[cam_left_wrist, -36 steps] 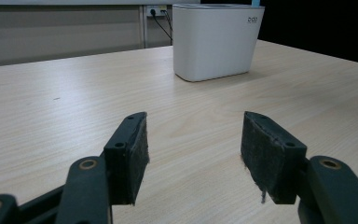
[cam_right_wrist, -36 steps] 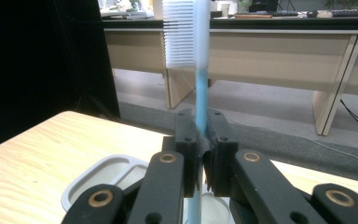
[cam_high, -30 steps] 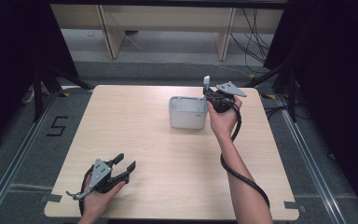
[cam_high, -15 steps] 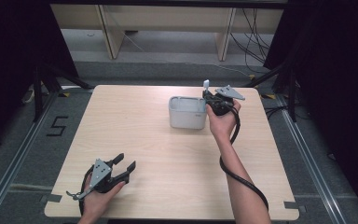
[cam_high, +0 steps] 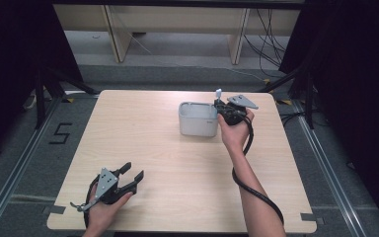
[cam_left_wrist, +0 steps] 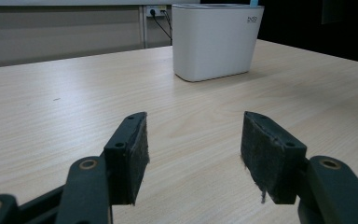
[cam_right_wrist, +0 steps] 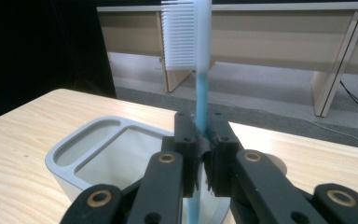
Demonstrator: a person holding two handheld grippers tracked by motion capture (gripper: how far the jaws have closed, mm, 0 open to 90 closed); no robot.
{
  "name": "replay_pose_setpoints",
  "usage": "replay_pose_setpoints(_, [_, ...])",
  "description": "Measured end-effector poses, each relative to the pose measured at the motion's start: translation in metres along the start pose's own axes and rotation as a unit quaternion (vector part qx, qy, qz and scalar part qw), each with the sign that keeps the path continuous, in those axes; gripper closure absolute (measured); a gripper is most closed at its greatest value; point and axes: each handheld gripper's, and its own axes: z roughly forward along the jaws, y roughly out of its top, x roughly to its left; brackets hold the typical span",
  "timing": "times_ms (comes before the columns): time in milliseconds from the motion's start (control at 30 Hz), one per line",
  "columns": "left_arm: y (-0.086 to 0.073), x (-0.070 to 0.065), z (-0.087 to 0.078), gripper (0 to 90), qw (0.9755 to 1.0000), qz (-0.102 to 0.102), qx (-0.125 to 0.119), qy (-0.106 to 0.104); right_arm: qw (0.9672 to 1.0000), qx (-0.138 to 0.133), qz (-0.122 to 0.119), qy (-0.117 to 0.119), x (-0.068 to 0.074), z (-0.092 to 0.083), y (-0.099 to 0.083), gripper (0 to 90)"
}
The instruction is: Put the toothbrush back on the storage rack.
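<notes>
Gripping a toothbrush with a translucent blue handle and a white bristle head point(cam_right_wrist: 200, 93), the right tongs point(cam_right_wrist: 204, 158) press their black pads tight on the handle from both sides, so the brush stands upright with its bristles at the top, facing left in the right gripper view. The handle's lower end runs down below the pads, over the rim of a pale grey, rounded plastic holder with two compartments point(cam_right_wrist: 74, 154); whether the tip touches the holder I cannot tell. In that view the holder shows a narrow slot along its far-left side and a larger well beside it, and the brush hangs at the edge of the larger well.

From the high view, the right tongs point(cam_high: 222, 106) sit at the right end of the holder point(cam_high: 197, 121), which stands on the far half of the light wooden counter point(cam_high: 177, 168), and the white brush head point(cam_high: 218, 92) pokes up above the hand.

The left tongs point(cam_high: 131, 175) rest low at the near left corner of the counter, well apart from the holder, their jaws spread wide with nothing between them. In the left gripper view the worn black pads point(cam_left_wrist: 140, 149) frame bare wood, with the holder point(cam_left_wrist: 214, 42) standing farther off
</notes>
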Motion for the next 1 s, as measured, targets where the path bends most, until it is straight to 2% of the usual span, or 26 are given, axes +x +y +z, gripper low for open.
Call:
replay_pose_setpoints(33, [0.0, 0.0, 0.0, 40.9, 1.0, 0.0, 0.0, 0.0, 1.0, -0.002, 0.006, -0.005, 0.001, 0.0, -0.001, 84.7])
replay_pose_setpoints(133, [0.0, 0.0, 0.0, 40.9, 1.0, -0.001, 0.001, 0.0, 1.0, 0.003, 0.004, -0.002, 0.0, 0.001, -0.003, 84.6])
replay_pose_setpoints(200, [0.0, 0.0, 0.0, 40.9, 1.0, 0.0, 0.001, 0.0, 0.9999, 0.003, 0.012, 0.0, 0.001, 0.001, -0.005, 84.6])
replay_pose_setpoints(267, [0.0, 0.0, 0.0, 40.9, 1.0, -0.001, 0.001, 0.0, 1.0, 0.005, 0.005, 0.0, 0.0, 0.001, -0.006, 84.6])
replay_pose_setpoints(333, [0.0, 0.0, 0.0, 40.9, 1.0, 0.0, 0.001, 0.0, 0.9998, 0.01, 0.015, 0.001, 0.001, 0.001, -0.007, 84.5])
replay_pose_setpoints(367, [0.0, 0.0, 0.0, 40.9, 1.0, 0.0, 0.002, 0.0, 1.0, 0.005, -0.002, 0.0, 0.0, 0.002, -0.007, 84.5])
replay_pose_setpoints(400, [0.0, 0.0, 0.0, 40.9, 1.0, 0.0, 0.002, 0.0, 1.0, 0.009, 0.004, 0.0, 0.0, 0.002, -0.007, 84.5])
replay_pose_setpoints(433, [0.0, 0.0, 0.0, 40.9, 1.0, 0.0, 0.002, 0.0, 1.0, 0.006, -0.002, 0.0, 0.0, 0.002, -0.008, 84.5])
replay_pose_setpoints(467, [0.0, 0.0, 0.0, 40.9, 1.0, 0.0, 0.002, 0.0, 1.0, 0.009, 0.005, 0.001, 0.0, 0.002, -0.009, 84.4])
replay_pose_setpoints(633, [0.0, 0.0, 0.0, 40.9, 1.0, 0.001, 0.002, 0.0, 0.9999, 0.011, 0.005, -0.002, 0.0, 0.002, -0.013, 84.2])
replay_pose_setpoints(667, [0.0, 0.0, 0.0, 40.9, 1.0, 0.002, 0.002, 0.0, 0.9998, 0.014, 0.013, -0.001, 0.001, 0.002, -0.014, 84.2])
replay_pose_setpoints(833, [0.0, 0.0, 0.0, 41.0, 1.0, 0.001, 0.002, 0.0, 0.9999, 0.015, 0.003, 0.001, -0.001, 0.003, -0.017, 83.9])
replay_pose_setpoints(867, [0.0, 0.0, 0.0, 40.9, 1.0, 0.001, 0.002, 0.0, 0.9998, 0.017, 0.007, -0.002, 0.0, 0.003, -0.018, 83.8])
replay_pose_setpoints(900, [0.0, 0.0, 0.0, 40.9, 1.0, 0.001, 0.002, 0.0, 0.9995, 0.021, 0.022, -0.003, 0.001, 0.002, -0.018, 83.8])
replay_pose_setpoints(933, [0.0, 0.0, 0.0, 40.9, 1.0, 0.001, 0.002, 0.0, 0.9999, 0.016, 0.002, -0.003, -0.001, 0.003, -0.019, 83.7])
replay_pose_setpoints(1000, [0.0, 0.0, 0.0, 40.9, 1.0, 0.0, 0.002, 0.0, 0.9998, 0.018, 0.013, -0.001, -0.001, 0.003, -0.02, 83.7])
